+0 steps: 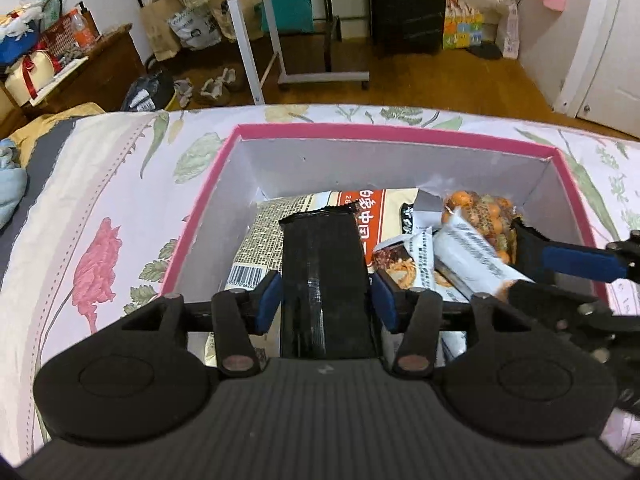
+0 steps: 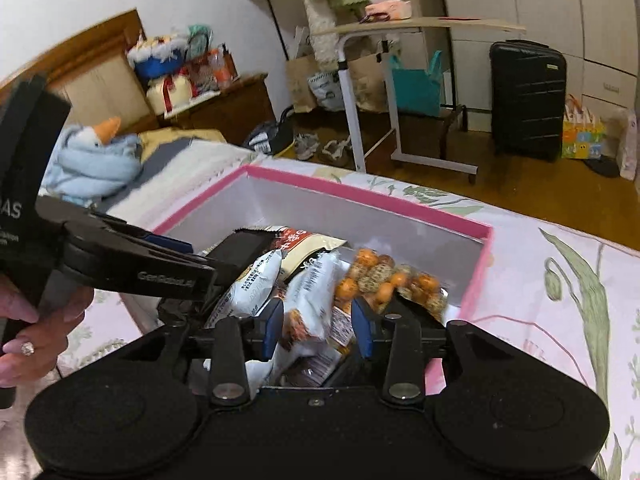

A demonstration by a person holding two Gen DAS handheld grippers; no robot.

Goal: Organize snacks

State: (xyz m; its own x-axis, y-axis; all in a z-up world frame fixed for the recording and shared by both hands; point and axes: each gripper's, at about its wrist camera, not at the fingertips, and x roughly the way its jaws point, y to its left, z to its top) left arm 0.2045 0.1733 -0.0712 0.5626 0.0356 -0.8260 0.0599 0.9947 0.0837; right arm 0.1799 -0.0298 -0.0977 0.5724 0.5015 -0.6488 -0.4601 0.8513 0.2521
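Snacks lie heaped in one pink-rimmed box (image 1: 308, 131) on a floral bedsheet (image 1: 100, 184). One black packet (image 1: 324, 256) stands between the left gripper's (image 1: 326, 300) blue pads, which are slightly parted and just off its sides. The right gripper (image 2: 318, 326), jaws slightly apart, straddles one white wrapper (image 2: 316, 300). One bag of orange balls (image 2: 390, 280) lies beside it.
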